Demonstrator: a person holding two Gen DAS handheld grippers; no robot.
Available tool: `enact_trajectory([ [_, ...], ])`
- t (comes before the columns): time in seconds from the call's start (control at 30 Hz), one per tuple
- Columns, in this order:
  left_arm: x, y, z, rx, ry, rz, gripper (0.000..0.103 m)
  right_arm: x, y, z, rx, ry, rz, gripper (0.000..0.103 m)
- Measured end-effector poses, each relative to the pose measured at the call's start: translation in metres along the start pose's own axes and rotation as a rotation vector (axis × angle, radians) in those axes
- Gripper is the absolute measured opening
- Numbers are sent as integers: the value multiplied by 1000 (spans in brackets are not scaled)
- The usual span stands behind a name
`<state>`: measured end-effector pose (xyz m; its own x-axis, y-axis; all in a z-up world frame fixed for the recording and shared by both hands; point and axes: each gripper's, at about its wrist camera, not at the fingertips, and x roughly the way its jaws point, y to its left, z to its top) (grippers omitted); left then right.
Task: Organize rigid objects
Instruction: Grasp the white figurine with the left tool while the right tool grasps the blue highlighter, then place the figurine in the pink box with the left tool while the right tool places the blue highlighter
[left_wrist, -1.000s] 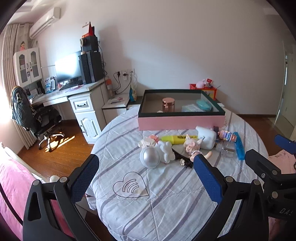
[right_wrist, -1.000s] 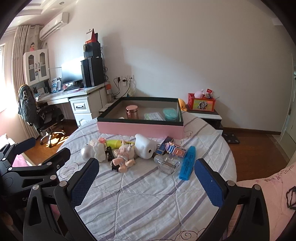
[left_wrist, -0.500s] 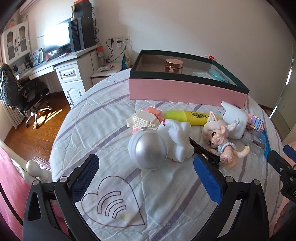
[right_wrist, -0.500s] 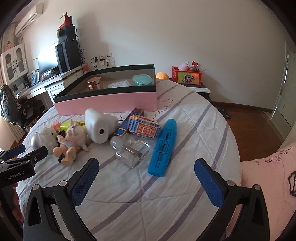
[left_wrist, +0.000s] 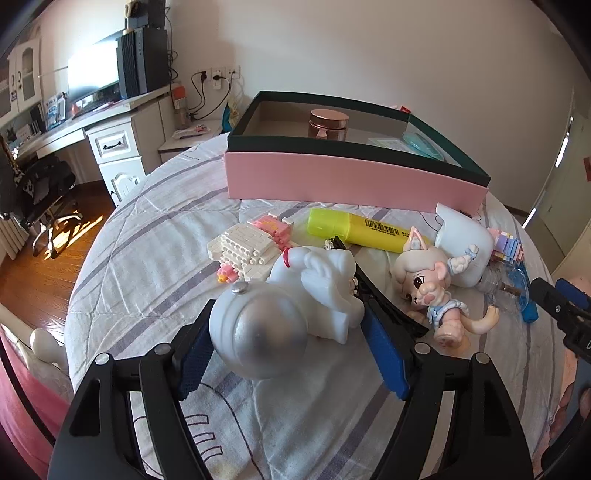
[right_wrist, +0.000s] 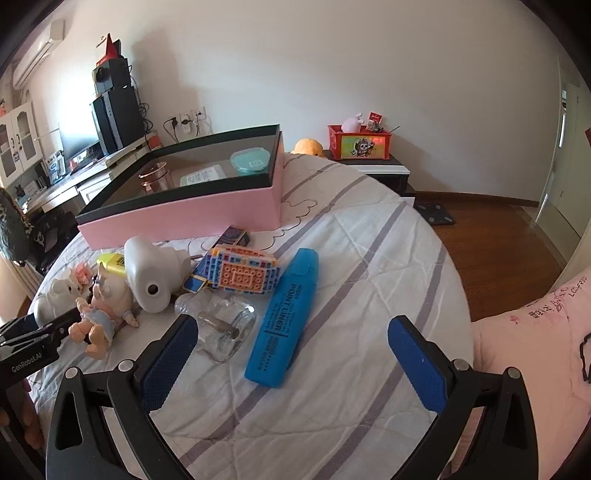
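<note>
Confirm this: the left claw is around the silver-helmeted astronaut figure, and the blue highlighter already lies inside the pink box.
Wrong on one count. The blue highlighter lies on the striped cloth outside the pink box, as the right wrist view shows. The left claw is around the astronaut figure.

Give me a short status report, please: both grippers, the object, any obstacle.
Left hand-held gripper closing around astronaut figure, pads not clearly pressing. Right hand-held gripper open, empty, above blue highlighter. Black clip lies against the astronaut.

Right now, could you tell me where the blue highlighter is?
In the right wrist view, the blue highlighter lies centre on the bedspread, right of the clear bottle, below the brick model.
</note>
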<state>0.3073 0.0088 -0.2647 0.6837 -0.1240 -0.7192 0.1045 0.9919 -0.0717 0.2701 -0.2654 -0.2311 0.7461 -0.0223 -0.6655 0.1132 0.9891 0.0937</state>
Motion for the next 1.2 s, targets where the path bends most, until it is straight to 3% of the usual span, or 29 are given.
enact_trajectory([
  [0.1,-7,2,-3,3,-13,15,77,7,-9,3,2,26,-67,103],
  [0.2,-11,1,-4,8,-19,25,77,23,-11,4,-8,89,-60,100],
  [0.3,-16,1,-4,16,-28,36,77,36,-8,6,-37,135,-69,88],
  [0.37,-18,-1,-2,21,-36,38,77,38,-3,10,-70,134,-49,63],
  [0.4,-19,-2,-1,23,-38,38,77,39,1,10,-90,139,-48,60],
  [0.43,-21,-2,-1,25,-42,37,77,40,4,11,-109,139,-38,47],
  [0.5,-23,-3,0,29,-48,34,77,42,11,12,-146,139,-13,33],
  [0.53,-25,-4,1,31,-51,33,77,43,12,13,-149,139,-7,30],
  [0.73,-44,-5,3,34,-91,15,76,27,3,8,-105,108,67,27],
  [1.0,-62,-13,13,56,-127,-39,76,-14,8,23,-111,5,105,24],
  [1.2,-68,-18,20,74,-145,-49,76,-22,13,30,-128,-27,121,18],
])
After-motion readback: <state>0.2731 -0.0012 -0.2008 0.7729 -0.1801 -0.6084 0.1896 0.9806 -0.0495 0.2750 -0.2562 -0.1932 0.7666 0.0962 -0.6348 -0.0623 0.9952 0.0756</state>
